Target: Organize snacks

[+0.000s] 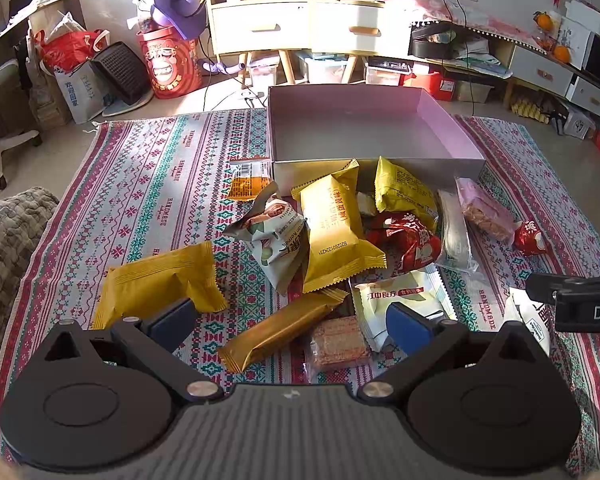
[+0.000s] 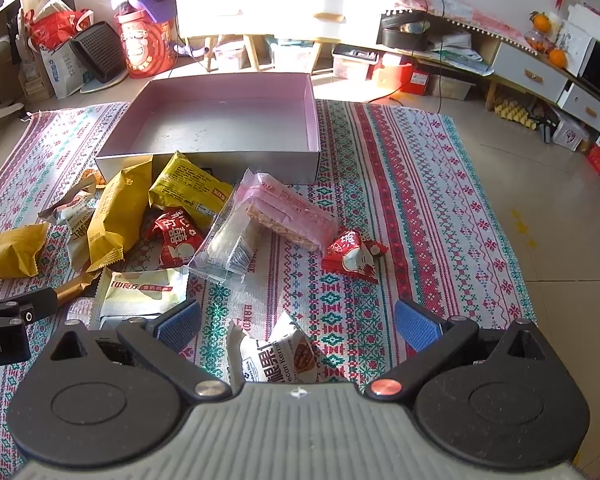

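Hovering wide open over the heap, the left gripper [image 1: 288,320] and right gripper [image 2: 298,322] had packed nothing yet — the box [image 2: 220,120] sat empty — so a first packet needed gripping.

A box [image 1: 374,168] is sitting on the far part of a patterned cloth [image 1: 148,184], and a heap of snack packets [image 1: 336,236] is lying just before its near wall. One small packet [image 2: 354,254] is lying apart, right of the heap.
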Demonstrator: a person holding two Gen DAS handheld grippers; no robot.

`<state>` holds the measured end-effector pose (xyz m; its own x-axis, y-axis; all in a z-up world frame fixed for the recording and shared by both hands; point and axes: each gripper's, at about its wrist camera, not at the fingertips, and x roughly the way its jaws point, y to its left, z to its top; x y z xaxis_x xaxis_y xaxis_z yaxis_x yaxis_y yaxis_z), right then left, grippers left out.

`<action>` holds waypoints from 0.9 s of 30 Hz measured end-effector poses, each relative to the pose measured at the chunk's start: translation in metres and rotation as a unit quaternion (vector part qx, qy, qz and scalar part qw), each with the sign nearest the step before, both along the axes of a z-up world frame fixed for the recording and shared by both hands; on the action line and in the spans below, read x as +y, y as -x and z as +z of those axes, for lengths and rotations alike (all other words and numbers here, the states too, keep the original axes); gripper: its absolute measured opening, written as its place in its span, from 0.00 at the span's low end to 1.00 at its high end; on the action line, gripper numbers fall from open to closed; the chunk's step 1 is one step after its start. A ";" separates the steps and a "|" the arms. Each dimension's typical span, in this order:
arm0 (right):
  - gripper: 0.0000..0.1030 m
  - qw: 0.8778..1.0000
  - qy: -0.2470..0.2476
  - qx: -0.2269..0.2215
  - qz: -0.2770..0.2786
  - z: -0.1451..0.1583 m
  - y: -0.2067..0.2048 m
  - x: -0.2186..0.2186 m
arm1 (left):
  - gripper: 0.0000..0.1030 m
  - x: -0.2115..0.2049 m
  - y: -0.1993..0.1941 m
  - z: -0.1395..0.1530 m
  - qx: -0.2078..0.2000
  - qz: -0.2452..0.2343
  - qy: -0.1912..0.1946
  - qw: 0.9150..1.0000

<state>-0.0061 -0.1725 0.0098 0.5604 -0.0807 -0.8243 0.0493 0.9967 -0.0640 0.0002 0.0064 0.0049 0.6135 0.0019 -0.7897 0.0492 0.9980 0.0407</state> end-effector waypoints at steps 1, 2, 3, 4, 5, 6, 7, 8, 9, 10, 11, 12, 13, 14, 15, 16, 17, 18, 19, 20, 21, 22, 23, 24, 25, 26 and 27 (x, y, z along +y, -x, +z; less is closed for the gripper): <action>1.00 1.000 0.000 0.000 0.000 0.000 0.000 0.000 | 1.00 0.000 0.000 0.000 -0.001 0.000 0.000 1.000; 1.00 1.000 0.000 0.000 0.001 0.001 0.000 0.000 | 1.00 0.000 0.000 0.000 -0.001 0.000 0.000 1.000; 1.00 1.000 -0.001 -0.001 0.001 0.001 0.000 -0.001 | 1.00 -0.001 0.000 0.000 -0.002 0.001 -0.001 1.000; 1.00 1.000 -0.001 -0.001 0.001 0.001 0.000 -0.001 | 1.00 -0.001 0.000 0.000 -0.002 0.001 -0.001 1.000; 1.00 1.000 -0.002 -0.001 0.000 0.002 0.000 -0.001 | 1.00 -0.001 0.000 0.000 -0.001 0.001 -0.001 1.000; 1.00 1.000 -0.002 -0.001 0.000 0.002 0.000 -0.002 | 1.00 -0.001 0.000 -0.001 -0.001 0.002 -0.001 1.000; 1.00 1.000 -0.002 -0.001 0.000 0.002 0.000 -0.002 | 1.00 -0.001 0.000 -0.001 -0.001 0.002 -0.002 1.000; 1.00 1.000 -0.002 -0.001 0.000 0.002 0.000 -0.002 | 1.00 -0.001 0.000 -0.001 -0.001 0.002 -0.002 1.000; 1.00 1.000 -0.002 -0.001 0.000 0.002 0.000 -0.002 | 1.00 -0.001 0.000 -0.001 -0.001 0.001 -0.002 1.000; 1.00 1.000 -0.002 -0.001 0.000 0.002 0.000 -0.002 | 1.00 -0.001 0.000 -0.001 -0.001 0.001 -0.002 1.000; 1.00 1.000 -0.002 0.000 0.000 0.002 0.000 -0.002 | 1.00 -0.001 0.000 -0.001 -0.001 0.002 -0.003 1.000; 1.00 1.000 -0.002 0.000 0.000 0.002 0.000 -0.002 | 1.00 -0.001 0.000 -0.001 -0.003 0.002 -0.005 1.000; 1.00 1.000 -0.003 0.001 -0.001 0.002 0.000 -0.003 | 1.00 0.000 -0.001 -0.001 -0.004 0.001 -0.007 1.000; 1.00 1.000 -0.004 0.002 -0.001 0.002 -0.001 -0.004 | 1.00 0.001 -0.001 0.000 -0.008 0.000 -0.010 1.000; 1.00 1.000 -0.005 0.002 -0.002 0.002 -0.002 -0.005 | 1.00 0.002 -0.002 0.000 -0.011 -0.001 -0.013 1.000; 1.00 1.000 -0.008 0.001 -0.003 0.004 -0.004 -0.007 | 1.00 0.003 -0.003 0.001 -0.016 -0.004 -0.016 1.000; 1.00 1.000 -0.012 0.000 -0.004 0.005 -0.005 -0.010 | 1.00 0.005 -0.004 0.003 -0.022 -0.011 -0.018 1.000; 1.00 1.000 -0.019 0.000 -0.004 0.007 -0.008 -0.013 | 1.00 0.007 -0.004 0.004 -0.028 -0.020 -0.019 0.999; 1.00 1.000 -0.027 0.002 -0.003 0.008 -0.011 -0.016 | 1.00 0.009 -0.006 0.006 -0.032 -0.030 -0.019 0.999; 1.00 0.999 -0.037 0.005 -0.003 0.009 -0.013 -0.020 | 1.00 0.012 -0.008 0.007 -0.031 -0.040 -0.021 0.998; 1.00 0.999 -0.051 0.015 -0.004 0.010 -0.018 -0.025 | 1.00 0.014 -0.010 0.009 -0.028 -0.048 -0.022 0.998; 1.00 0.998 -0.061 0.025 -0.004 0.009 -0.020 -0.027 | 1.00 0.017 -0.013 0.010 -0.022 -0.056 -0.021 0.998; 1.00 0.997 -0.070 0.037 -0.002 0.008 -0.023 -0.029 | 1.00 0.022 -0.017 0.010 -0.012 -0.064 -0.014 0.998; 1.00 0.996 -0.078 0.050 0.003 0.007 -0.025 -0.030 | 1.00 0.026 -0.020 0.011 -0.001 -0.069 -0.003 0.998; 1.00 0.995 -0.081 0.059 0.008 0.005 -0.026 -0.030 | 1.00 0.029 -0.022 0.011 0.008 -0.072 0.005 0.997; 1.00 0.994 -0.082 0.065 0.014 0.004 -0.026 -0.028 | 1.00 0.034 -0.025 0.009 0.026 -0.076 0.020 0.997; 1.00 0.994 -0.081 0.072 0.027 0.001 -0.024 -0.024 | 1.00 0.036 -0.027 0.008 0.035 -0.079 0.027 0.996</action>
<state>0.0180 -0.1970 0.0111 0.4349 0.0864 -0.8963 -0.0027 0.9955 0.0947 0.0274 0.0428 0.0131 0.5467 -0.1341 -0.8265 0.2063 0.9782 -0.0223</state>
